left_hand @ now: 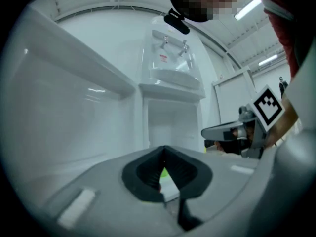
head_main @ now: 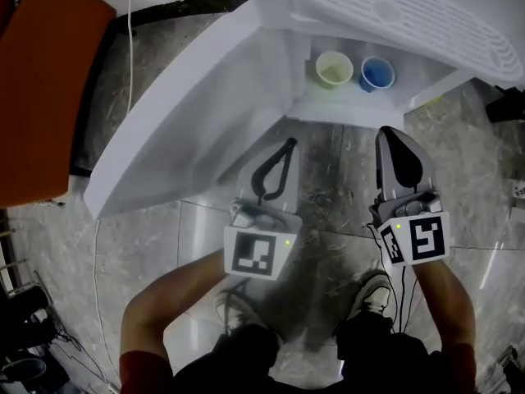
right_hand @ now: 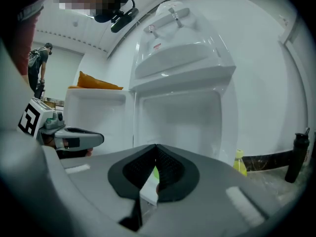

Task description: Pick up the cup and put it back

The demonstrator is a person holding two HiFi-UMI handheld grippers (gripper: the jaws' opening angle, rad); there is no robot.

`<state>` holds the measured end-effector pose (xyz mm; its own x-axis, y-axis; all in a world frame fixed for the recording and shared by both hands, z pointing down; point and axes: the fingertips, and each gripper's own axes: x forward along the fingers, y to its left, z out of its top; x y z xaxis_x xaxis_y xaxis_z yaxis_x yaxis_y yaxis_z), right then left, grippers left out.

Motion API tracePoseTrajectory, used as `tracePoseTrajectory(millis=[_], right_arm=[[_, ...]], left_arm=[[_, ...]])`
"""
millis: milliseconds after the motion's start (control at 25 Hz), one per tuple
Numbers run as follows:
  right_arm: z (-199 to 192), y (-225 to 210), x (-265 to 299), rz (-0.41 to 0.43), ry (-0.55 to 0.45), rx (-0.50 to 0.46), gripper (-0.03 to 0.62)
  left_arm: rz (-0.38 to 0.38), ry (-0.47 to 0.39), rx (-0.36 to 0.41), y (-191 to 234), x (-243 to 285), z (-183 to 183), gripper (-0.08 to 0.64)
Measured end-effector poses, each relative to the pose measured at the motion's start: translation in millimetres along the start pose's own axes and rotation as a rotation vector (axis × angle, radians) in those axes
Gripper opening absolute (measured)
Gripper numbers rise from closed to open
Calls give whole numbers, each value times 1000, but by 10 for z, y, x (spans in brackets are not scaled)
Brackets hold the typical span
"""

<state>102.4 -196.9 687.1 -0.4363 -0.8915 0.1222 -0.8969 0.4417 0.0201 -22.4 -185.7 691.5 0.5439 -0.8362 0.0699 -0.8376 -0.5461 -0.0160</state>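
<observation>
Two cups stand side by side on the lowest shelf of an open white fridge: a pale yellow-green cup (head_main: 334, 70) on the left and a blue cup (head_main: 377, 74) on the right. My left gripper (head_main: 288, 143) is held low over the floor, short of the shelf, shut with nothing between its tips. My right gripper (head_main: 392, 131) is level beside it, below the blue cup, also shut and empty. In the left gripper view the left gripper's (left_hand: 164, 149) black pads meet. The right gripper's (right_hand: 156, 146) pads meet too, with a yellow-green sliver behind them.
The fridge's white door (head_main: 180, 113) swings open on the left. An orange box (head_main: 49, 89) lies at far left and a white slotted panel (head_main: 410, 15) tops the fridge. A yellow-green bottle (right_hand: 239, 163) and a black bottle (right_hand: 299, 154) stand right of the fridge. My shoes (head_main: 377, 294) are on the marbled floor.
</observation>
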Motion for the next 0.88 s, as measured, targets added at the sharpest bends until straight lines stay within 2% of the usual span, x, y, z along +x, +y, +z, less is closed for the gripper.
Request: tracePoseTrajectory(millis=[200, 440, 880], right_arm=[[-137, 38, 50, 9, -4, -14, -1], [-289, 47, 26, -8, 17, 6, 0], [-466, 111, 69, -10, 28, 54, 0]], left_arm=[[-5, 0, 10, -9, 70, -151, 2], [39, 0, -30, 84, 41, -300, 2], [32, 7, -8, 65, 18, -407, 2]])
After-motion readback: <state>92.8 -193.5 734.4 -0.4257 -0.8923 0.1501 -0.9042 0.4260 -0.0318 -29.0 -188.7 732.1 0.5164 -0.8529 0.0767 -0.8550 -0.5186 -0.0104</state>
